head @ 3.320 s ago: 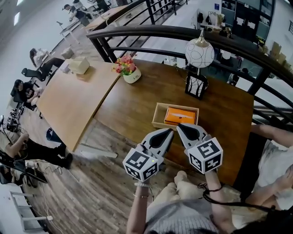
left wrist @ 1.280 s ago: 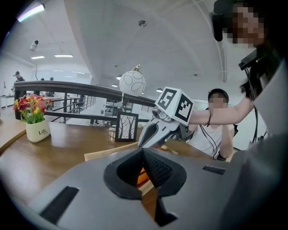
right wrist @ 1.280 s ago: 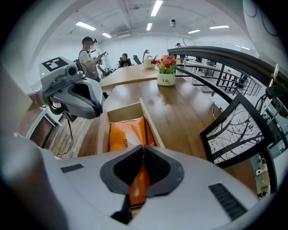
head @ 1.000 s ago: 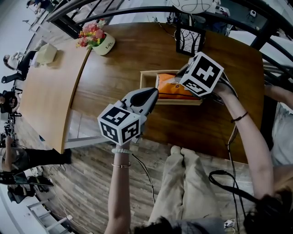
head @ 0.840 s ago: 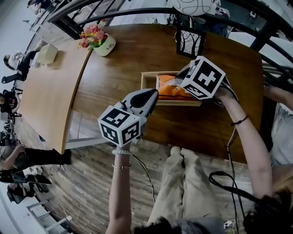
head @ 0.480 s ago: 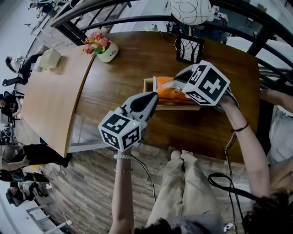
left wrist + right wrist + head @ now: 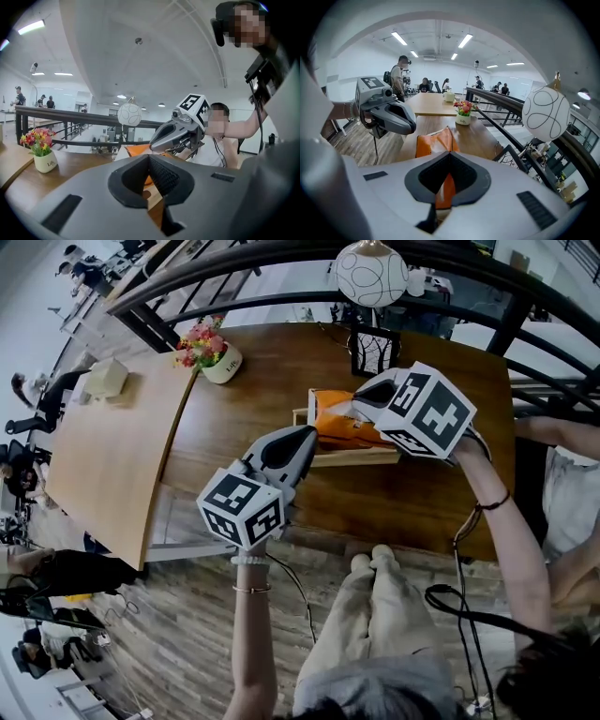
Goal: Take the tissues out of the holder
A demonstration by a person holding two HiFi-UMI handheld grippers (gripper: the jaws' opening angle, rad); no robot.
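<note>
Right gripper view shows the right gripper [image 7: 449, 157] with its jaws clamped on an edge of the soft orange plastic tissue pack [image 7: 433, 140], which hangs tilted from that pinch. Head view places the pack over the shallow light wooden tray holder [image 7: 349, 457] near the middle of the dark brown wooden table [image 7: 272, 390]; whether its low end touches the holder I cannot tell. To do this well, I judge the lift should go straight up and slowly until the low end clears the holder's wall, since a thin pinch on slack wrapping may slip or tear. The left gripper [image 7: 296, 441] hovers over the table's near edge, jaws together on nothing; it could steady the holder if that rises. Counted: one tissue pack, one holder, two grippers, one white pot of flowers [image 7: 221, 360] toward the far left corner, one white globe lamp [image 7: 372, 276], one black frame [image 7: 373, 351] at the far edge
</note>
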